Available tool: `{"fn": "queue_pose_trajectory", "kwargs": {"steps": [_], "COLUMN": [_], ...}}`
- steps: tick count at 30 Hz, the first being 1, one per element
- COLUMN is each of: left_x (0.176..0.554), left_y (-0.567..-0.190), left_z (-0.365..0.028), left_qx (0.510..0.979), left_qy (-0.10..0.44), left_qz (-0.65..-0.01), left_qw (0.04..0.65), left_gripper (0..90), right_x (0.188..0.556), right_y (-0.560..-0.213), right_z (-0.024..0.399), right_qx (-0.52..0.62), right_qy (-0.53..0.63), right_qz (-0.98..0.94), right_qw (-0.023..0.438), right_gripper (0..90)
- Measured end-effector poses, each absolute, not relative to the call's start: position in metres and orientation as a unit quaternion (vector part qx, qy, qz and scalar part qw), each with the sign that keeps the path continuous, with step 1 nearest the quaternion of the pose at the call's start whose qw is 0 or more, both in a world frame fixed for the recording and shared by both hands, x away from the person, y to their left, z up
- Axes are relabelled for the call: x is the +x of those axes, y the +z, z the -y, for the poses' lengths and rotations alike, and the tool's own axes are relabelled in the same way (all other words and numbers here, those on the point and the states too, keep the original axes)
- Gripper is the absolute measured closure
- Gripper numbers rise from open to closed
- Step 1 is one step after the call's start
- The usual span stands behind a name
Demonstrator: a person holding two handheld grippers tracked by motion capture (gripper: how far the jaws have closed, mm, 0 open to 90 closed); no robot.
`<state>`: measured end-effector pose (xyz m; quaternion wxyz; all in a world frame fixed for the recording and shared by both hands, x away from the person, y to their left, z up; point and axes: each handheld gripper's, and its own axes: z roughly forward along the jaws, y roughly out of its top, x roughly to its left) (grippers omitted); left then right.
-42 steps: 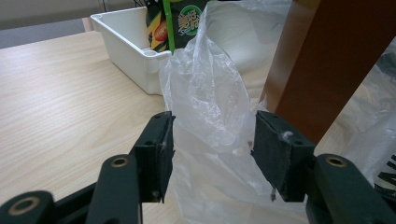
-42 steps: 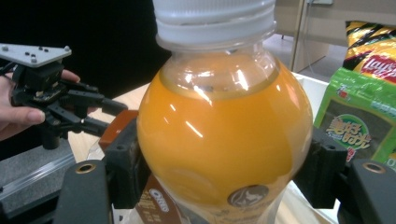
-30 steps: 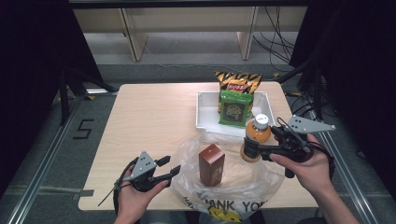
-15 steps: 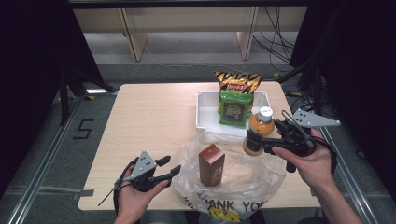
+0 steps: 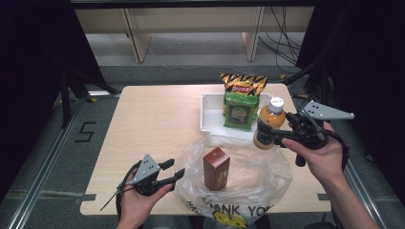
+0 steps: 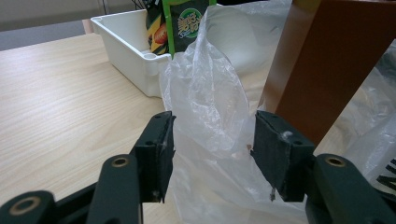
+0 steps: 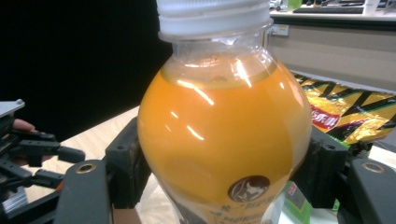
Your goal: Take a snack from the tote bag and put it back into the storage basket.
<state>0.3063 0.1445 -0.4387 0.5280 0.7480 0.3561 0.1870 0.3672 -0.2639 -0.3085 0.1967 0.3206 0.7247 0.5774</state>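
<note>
My right gripper (image 5: 274, 138) is shut on an orange juice bottle (image 5: 268, 125) with a white cap. It holds the bottle upright in the air by the front right corner of the white tray (image 5: 205, 112). Up close, the bottle (image 7: 224, 130) sits between both black jaws. A brown carton (image 5: 216, 168) stands inside a clear plastic bag (image 5: 253, 181) at the table's front. My left gripper (image 5: 174, 168) is open at the bag's left edge. A raised fold of the bag (image 6: 210, 107) lies loose between its jaws, with the carton (image 6: 322, 60) just beyond.
The tray holds a green packet (image 5: 240, 110), and a yellow-and-black chip bag (image 5: 243, 83) leans at its back. Bare wood tabletop (image 5: 153, 119) stretches to the left. Shelving legs and cables lie on the floor past the far edge.
My right gripper has lifted the bottle and carried it slightly right and farther from the bag. The left gripper, bag and carton have stayed put.
</note>
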Motion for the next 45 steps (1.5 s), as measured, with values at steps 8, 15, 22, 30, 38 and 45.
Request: {"fn": "queue_pose_trajectory", "kwargs": {"steps": [8, 15, 22, 30, 38, 45], "left_x": [0.306, 0.306, 0.306, 0.306, 0.307, 0.308], "left_y": [-0.438, -0.438, -0.438, -0.438, -0.438, -0.44], "left_z": [-0.144, -0.144, -0.144, -0.146, -0.146, -0.146], "left_qx": [0.747, 0.749, 0.744, 0.747, 0.747, 0.743], "left_qy": [0.186, 0.187, 0.184, 0.188, 0.187, 0.182], "left_qz": [-0.359, -0.355, -0.363, -0.359, -0.358, -0.364], "left_qw": [0.528, 0.527, 0.529, 0.527, 0.528, 0.531], "left_gripper": [47.6, 47.6, 47.5, 47.4, 47.2, 47.1], "right_x": [0.38, 0.396, 0.409, 0.428, 0.452, 0.47], "right_y": [-0.303, -0.303, -0.307, -0.318, -0.336, -0.349], "right_z": [0.267, 0.27, 0.272, 0.276, 0.28, 0.283], "right_qx": [0.332, 0.334, 0.347, 0.357, 0.377, 0.396], "right_qy": [0.568, 0.566, 0.559, 0.553, 0.532, 0.522], "right_qz": [-0.725, -0.721, -0.721, -0.721, -0.728, -0.727], "right_qw": [0.203, 0.218, 0.218, 0.217, 0.213, 0.207], "right_gripper": [31.5, 31.5, 31.5, 31.4, 31.4, 31.4]}}
